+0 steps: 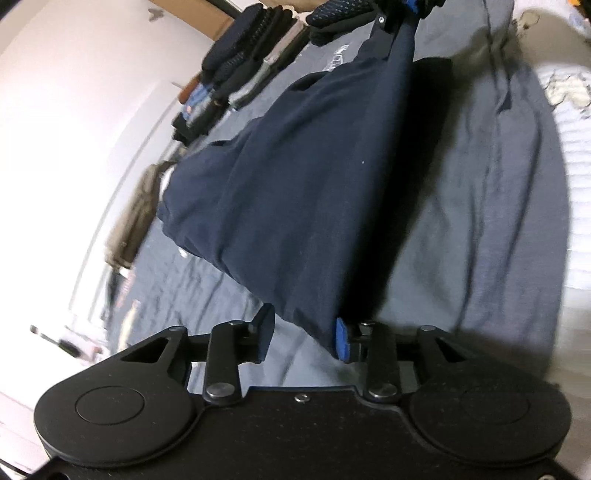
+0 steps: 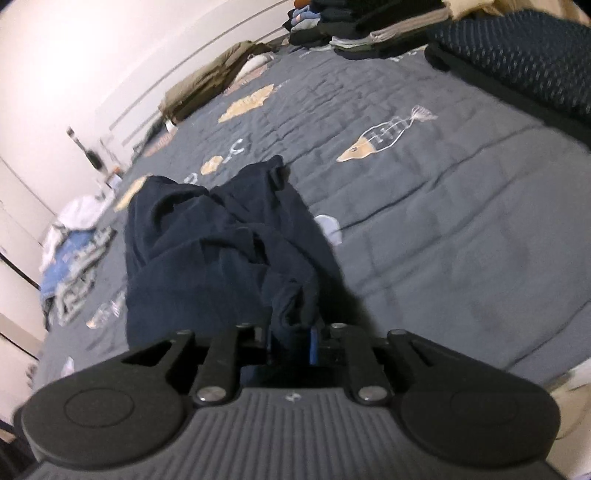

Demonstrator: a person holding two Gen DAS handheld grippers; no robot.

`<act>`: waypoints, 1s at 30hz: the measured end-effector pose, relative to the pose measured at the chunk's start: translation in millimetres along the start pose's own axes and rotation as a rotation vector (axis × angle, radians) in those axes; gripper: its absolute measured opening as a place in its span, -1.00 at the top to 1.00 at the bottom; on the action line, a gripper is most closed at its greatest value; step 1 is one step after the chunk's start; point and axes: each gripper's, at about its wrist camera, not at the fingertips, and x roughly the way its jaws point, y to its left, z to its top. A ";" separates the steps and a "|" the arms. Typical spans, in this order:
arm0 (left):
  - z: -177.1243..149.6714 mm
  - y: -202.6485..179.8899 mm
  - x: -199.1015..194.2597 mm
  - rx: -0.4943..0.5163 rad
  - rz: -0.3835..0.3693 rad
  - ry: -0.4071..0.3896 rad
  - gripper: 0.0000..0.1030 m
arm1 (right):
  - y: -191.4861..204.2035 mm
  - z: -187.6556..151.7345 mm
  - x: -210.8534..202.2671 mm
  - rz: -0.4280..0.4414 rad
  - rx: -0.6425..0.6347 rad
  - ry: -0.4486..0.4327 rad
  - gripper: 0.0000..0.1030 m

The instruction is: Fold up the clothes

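I see a bed (image 2: 461, 206) under a grey quilt with fish motifs, a pale wall (image 2: 92, 55) along its far edge, and stacked clothes (image 2: 332, 26) at the far corner.

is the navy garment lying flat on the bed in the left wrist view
No, the navy garment hangs stretched in the air between the two grippers, above the grey bedspread.

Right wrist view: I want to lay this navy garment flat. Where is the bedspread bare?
Bare: grey bedspread right of the navy garment, around the fish print. Crowded: folded stacks along the far edge, white-and-blue clothes pile at the left edge.
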 end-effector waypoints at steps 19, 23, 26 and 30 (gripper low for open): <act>-4.8 73.6 2.7 -0.741 -0.388 -0.088 0.41 | 16.8 -11.9 18.3 0.073 -0.060 0.061 0.66; -9.0 72.4 22.8 -0.781 -0.416 -0.008 0.41 | 6.4 -15.4 30.9 0.013 -0.047 0.098 0.67; -15.0 71.3 27.1 -0.796 -0.406 0.006 0.41 | 5.2 -16.5 30.3 0.009 -0.051 0.100 0.67; -18.8 78.3 18.8 -0.837 -0.412 -0.024 0.40 | 16.0 -11.0 15.5 0.030 -0.088 0.054 0.65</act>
